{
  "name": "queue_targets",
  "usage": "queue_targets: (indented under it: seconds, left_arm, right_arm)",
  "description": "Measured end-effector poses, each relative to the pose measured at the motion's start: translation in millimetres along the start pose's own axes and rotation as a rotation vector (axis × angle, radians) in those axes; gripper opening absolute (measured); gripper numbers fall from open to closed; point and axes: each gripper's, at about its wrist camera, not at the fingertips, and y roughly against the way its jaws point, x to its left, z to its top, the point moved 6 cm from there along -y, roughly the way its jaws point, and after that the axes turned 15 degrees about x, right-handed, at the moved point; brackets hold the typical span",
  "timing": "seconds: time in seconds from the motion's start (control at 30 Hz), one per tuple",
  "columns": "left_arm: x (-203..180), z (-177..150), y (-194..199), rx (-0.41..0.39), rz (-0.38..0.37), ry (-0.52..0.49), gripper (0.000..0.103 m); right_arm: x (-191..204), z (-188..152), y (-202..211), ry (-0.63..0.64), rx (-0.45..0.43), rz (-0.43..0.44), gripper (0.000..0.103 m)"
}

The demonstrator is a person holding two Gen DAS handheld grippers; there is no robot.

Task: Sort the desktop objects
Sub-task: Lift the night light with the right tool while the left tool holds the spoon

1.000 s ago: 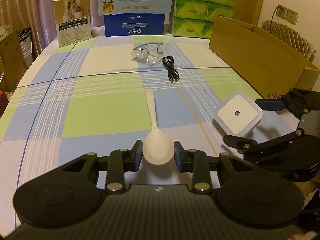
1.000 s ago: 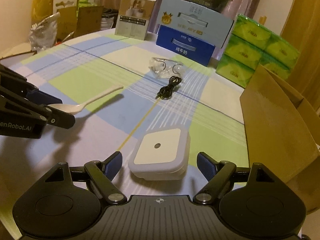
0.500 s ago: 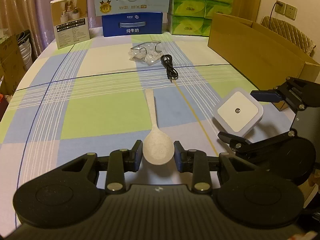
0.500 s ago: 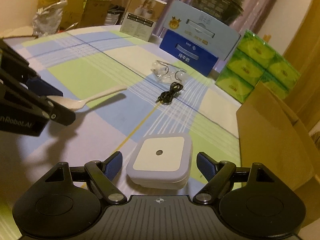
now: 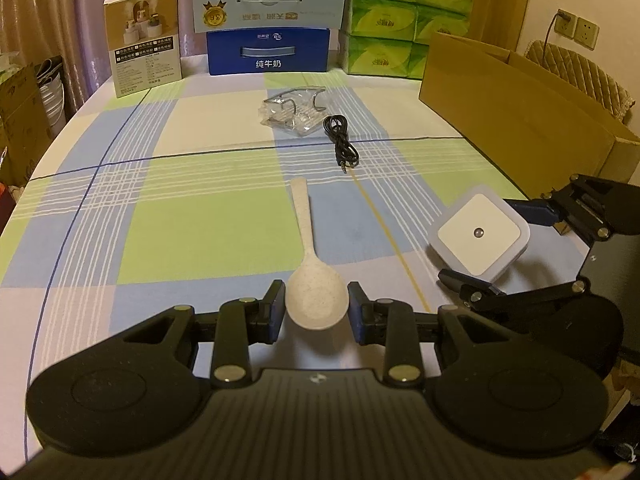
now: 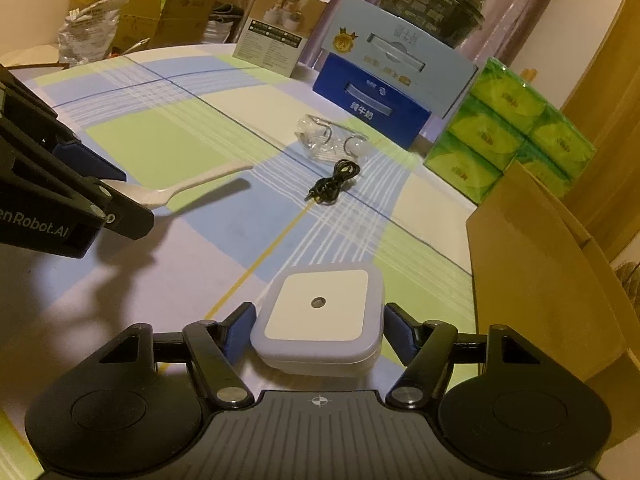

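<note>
My table wears a checked cloth [image 5: 192, 236] of blue, green and white, with boxes at the top of the frame. My left claw [image 5: 316, 312] squeezes a pale speckled spoon [image 5: 310, 276]. My right claw [image 6: 318, 330] squeezes a square white night light [image 6: 320, 312], low in the frame.

Speckled matt plastic spoon [image 5: 312, 292] on checked cloth tablecloth [image 5: 200, 232]

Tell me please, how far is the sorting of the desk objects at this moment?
Nothing looks sorted yet. In hand: the left gripper is shut on the spoon, the right gripper on the square night light, both lifted off the tablecloth. Left: the black cable and the clear plastic packet lie untouched mid-table. I cannot see inside the cardboard box.
</note>
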Motion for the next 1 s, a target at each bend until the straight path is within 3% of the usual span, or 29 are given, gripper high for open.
queue_targets:
  seconds: [1.0]
  left_arm:
    - [-14,11,8,-0.021,-0.008,-0.016,0.028]
  right_arm:
    - [-32,5,35,-0.174,-0.080,0.048,0.064]
